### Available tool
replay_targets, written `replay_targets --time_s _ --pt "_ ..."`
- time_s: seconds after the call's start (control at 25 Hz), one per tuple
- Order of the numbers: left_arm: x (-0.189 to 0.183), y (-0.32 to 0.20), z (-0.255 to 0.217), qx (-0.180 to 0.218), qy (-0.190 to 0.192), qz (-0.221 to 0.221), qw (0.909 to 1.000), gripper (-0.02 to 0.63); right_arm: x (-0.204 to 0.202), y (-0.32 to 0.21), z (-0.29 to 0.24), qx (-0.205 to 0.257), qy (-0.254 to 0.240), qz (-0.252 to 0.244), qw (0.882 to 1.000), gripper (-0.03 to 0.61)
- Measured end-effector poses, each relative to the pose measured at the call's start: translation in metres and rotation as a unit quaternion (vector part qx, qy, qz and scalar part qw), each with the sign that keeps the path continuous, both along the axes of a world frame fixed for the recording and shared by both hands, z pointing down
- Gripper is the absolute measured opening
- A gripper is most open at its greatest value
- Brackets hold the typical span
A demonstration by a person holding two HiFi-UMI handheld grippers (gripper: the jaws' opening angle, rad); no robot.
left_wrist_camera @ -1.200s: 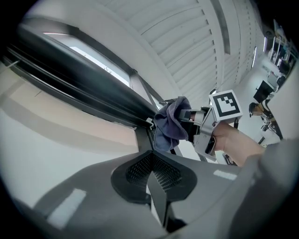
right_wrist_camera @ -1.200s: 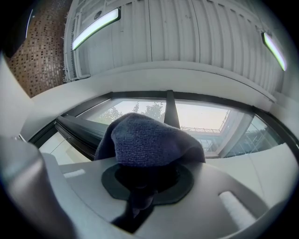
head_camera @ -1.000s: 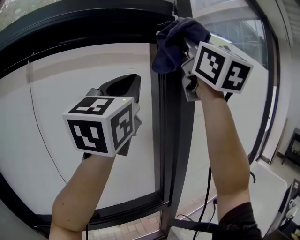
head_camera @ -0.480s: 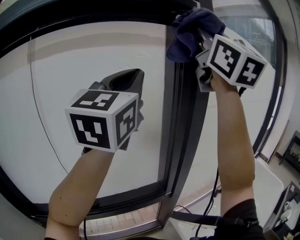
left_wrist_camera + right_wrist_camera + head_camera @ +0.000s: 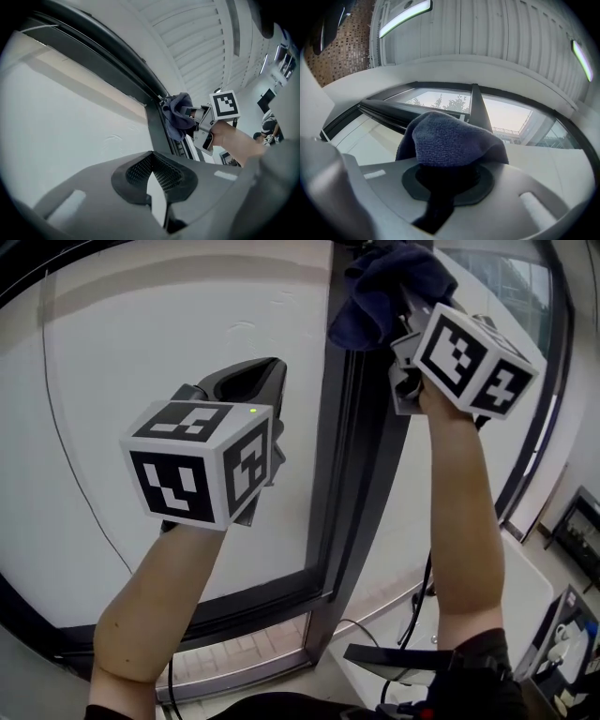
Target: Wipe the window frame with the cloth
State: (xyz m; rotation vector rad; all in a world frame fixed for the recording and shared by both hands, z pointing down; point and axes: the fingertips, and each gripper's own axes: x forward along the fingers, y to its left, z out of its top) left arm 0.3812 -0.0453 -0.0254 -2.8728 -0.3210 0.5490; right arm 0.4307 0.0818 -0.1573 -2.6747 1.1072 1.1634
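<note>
Right hand-held gripper point(image 5: 401, 324) clamps the dark blue terry cloth point(image 5: 384, 287), still at the top of the black window frame upright point(image 5: 337, 484); stroke barely begun. Left hand-held gripper point(image 5: 151, 173) closed, empty.

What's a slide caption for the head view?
Right gripper holds dark cloth at the window frame; left gripper shut, empty.
</note>
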Motion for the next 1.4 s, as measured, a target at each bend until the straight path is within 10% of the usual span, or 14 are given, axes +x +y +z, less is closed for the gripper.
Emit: replay_targets --time_s 1.4 --pt "0.015 0.011 0.123 -0.022 -0.065 0.045 0.9966 -0.006 0.012 0.0 0.171 -0.025 -0.079 0.003 0.997 0.051"
